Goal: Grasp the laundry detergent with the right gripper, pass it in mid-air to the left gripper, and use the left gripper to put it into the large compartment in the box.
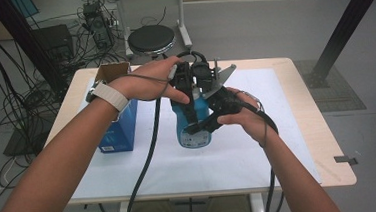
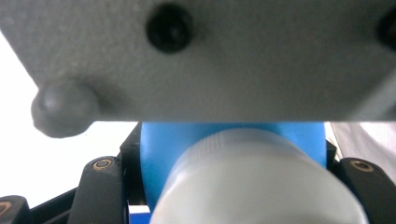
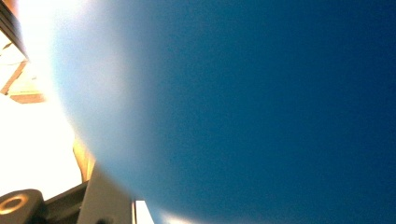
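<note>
The blue bottle (image 1: 193, 128) stands mid-tabletop (image 1: 299, 143) on white paper, well clear of every edge. The right gripper (image 1: 202, 126) has its fingers clamped on the bottle's body; the left gripper (image 1: 188, 83) grips its white cap (image 2: 252, 186). An open blue carton (image 1: 119, 123) stands leftward, near the tabletop's left edge.
</note>
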